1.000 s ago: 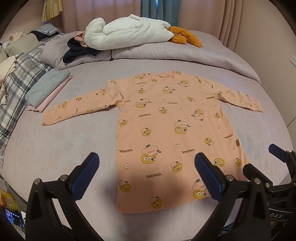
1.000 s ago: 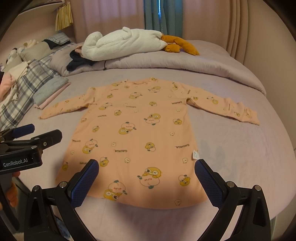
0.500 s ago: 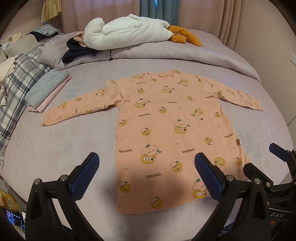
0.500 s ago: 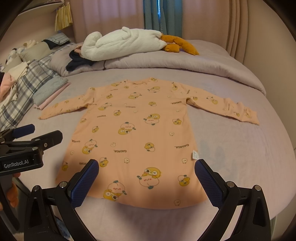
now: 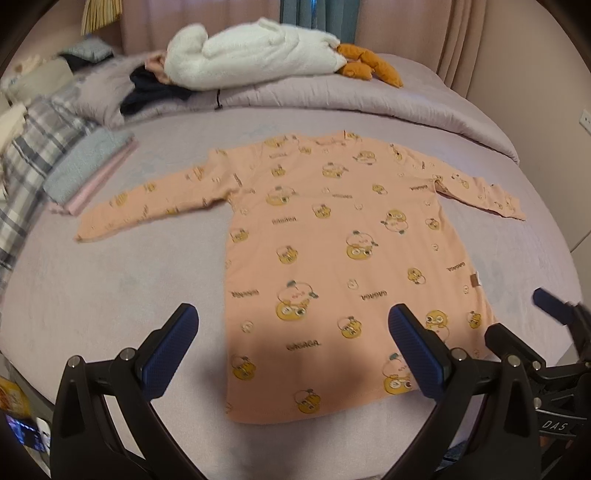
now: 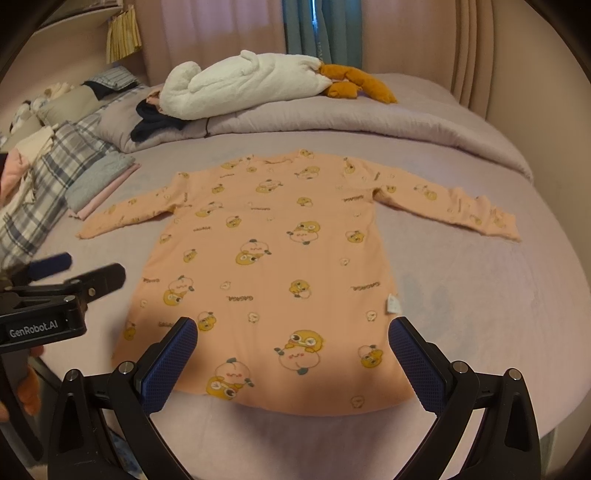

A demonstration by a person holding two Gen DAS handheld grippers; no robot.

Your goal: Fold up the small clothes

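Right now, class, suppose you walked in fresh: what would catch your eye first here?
The peach long-sleeved top printed with cartoon ducks, spread flat mid-bed with both sleeves out. Behind it, a white plush goose lies on the rolled lilac duvet. Both open tools, left tool and right tool, hover over the hem.

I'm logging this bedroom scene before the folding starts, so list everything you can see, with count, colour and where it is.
long-sleeved top: one, peach with yellow cartoon prints, spread flat mid-bed, sleeves out.
bed: one, mauve cover, under everything.
folded clothes: one stack, grey-blue over pink, left of the top.
plaid fabric: one, grey and white, far left edge.
plush toy: one, white with orange feet, on the rolled duvet at the back.
dark garment: one, navy, beside the plush.
curtains: pink and teal, behind the bed.
left gripper: one, black with blue pads, jaws open, above the hem.
right gripper: one, same colours, jaws open, above the hem.
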